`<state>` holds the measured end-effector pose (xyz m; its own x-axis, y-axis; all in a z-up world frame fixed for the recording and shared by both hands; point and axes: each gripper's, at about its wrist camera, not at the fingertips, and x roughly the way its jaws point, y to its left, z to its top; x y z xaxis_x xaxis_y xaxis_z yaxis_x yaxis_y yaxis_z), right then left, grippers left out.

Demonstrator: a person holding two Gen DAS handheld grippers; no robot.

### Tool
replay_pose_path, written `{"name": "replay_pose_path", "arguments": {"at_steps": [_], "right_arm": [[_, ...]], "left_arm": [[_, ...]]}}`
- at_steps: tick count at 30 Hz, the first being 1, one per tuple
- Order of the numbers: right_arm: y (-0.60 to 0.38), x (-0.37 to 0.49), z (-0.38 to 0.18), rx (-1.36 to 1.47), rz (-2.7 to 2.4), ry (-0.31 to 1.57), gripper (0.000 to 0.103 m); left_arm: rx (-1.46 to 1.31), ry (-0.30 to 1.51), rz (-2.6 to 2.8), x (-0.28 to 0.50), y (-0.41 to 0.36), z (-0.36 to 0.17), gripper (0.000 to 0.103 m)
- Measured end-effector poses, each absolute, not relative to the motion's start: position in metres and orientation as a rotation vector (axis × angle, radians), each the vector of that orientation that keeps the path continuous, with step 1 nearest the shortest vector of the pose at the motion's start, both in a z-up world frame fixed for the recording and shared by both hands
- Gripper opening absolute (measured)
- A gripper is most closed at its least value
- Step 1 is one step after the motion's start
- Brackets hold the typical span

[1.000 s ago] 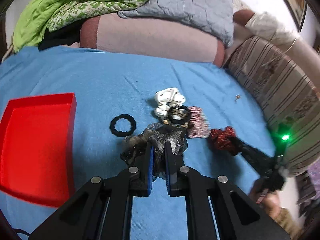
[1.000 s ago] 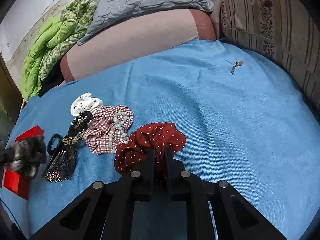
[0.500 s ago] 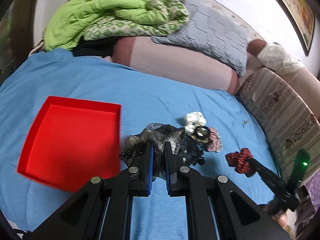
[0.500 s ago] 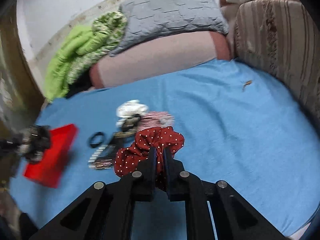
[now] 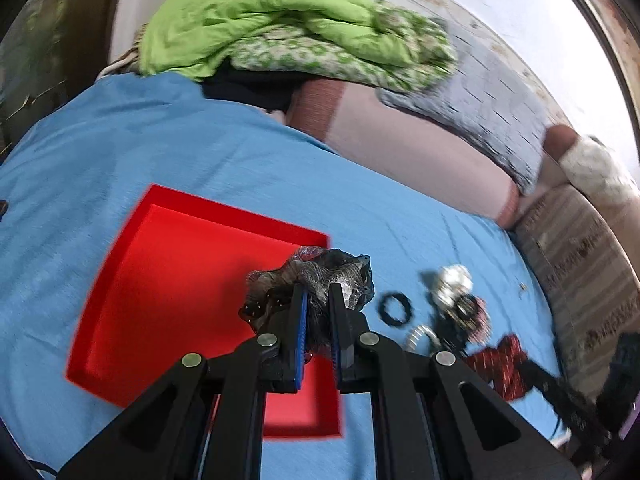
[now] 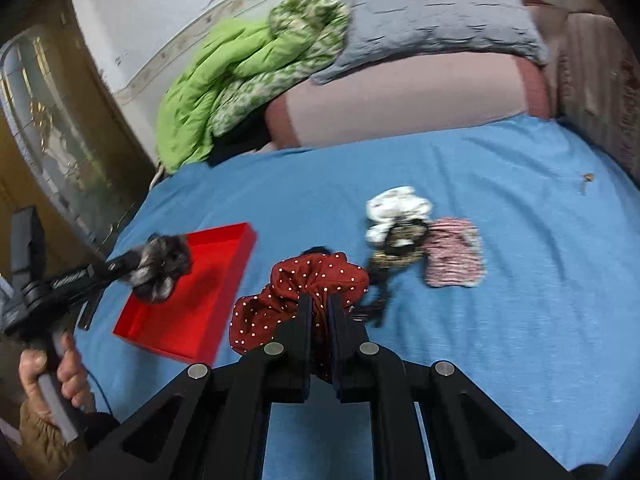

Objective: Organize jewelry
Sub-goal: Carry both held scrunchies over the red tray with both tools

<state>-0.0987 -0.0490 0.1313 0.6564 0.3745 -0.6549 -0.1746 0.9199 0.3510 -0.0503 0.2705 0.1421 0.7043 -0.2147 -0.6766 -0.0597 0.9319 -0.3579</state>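
Note:
My left gripper (image 5: 318, 294) is shut on a grey-black scrunchie (image 5: 316, 274) and holds it in the air over the right part of the red tray (image 5: 168, 272). In the right wrist view that scrunchie (image 6: 160, 268) hangs above the tray (image 6: 192, 304). My right gripper (image 6: 319, 300) is shut on a dark red dotted scrunchie (image 6: 304, 284), held above the blue bedspread. The red scrunchie also shows in the left wrist view (image 5: 500, 364).
On the bedspread (image 6: 520, 320) lie a white scrunchie (image 6: 396, 204), a black-gold hair tie (image 6: 400, 240), a checked red scrunchie (image 6: 452, 256) and a black ring tie (image 5: 395, 308). Pillows and a green blanket (image 6: 240, 76) are at the back; a striped sofa (image 5: 580, 248) is at the right.
Both grippers have moved left with their scrunchies. The left one has come over the red tray. The right one has swung toward the tray, away from the pile.

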Motion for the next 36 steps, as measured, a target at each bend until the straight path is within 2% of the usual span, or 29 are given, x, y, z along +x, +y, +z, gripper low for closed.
{"name": "replay_pose_path", "arguments": {"at_steps": [12, 18, 27, 29, 33, 34, 36], "right_arm": [[0.074, -0.036, 0.136, 0.135, 0.444, 0.851, 0.009], [0.139, 0.01, 0.12, 0.066, 0.465, 0.886, 0.009], [0.183, 0.058, 0.082, 0.018, 0.419, 0.97, 0.009], [0.186, 0.063, 0.074, 0.007, 0.405, 0.989, 0.01], [0.181, 0.065, 0.069, 0.025, 0.384, 1.002, 0.013], [0.181, 0.066, 0.07, 0.033, 0.384, 1.004, 0.02], [0.178, 0.065, 0.073, 0.047, 0.386, 0.997, 0.034]], "left_arm": [[-0.315, 0.751, 0.086, 0.008, 0.333, 0.122, 0.01], [-0.258, 0.769, 0.098, 0.025, 0.344, 0.111, 0.01], [-0.297, 0.809, 0.137, 0.034, 0.365, 0.092, 0.011], [-0.292, 0.815, 0.141, 0.034, 0.365, 0.089, 0.017], [-0.304, 0.793, 0.137, 0.03, 0.365, 0.094, 0.042], [-0.313, 0.782, 0.136, 0.028, 0.367, 0.097, 0.049], [-0.333, 0.759, 0.137, 0.024, 0.37, 0.101, 0.053]]}}
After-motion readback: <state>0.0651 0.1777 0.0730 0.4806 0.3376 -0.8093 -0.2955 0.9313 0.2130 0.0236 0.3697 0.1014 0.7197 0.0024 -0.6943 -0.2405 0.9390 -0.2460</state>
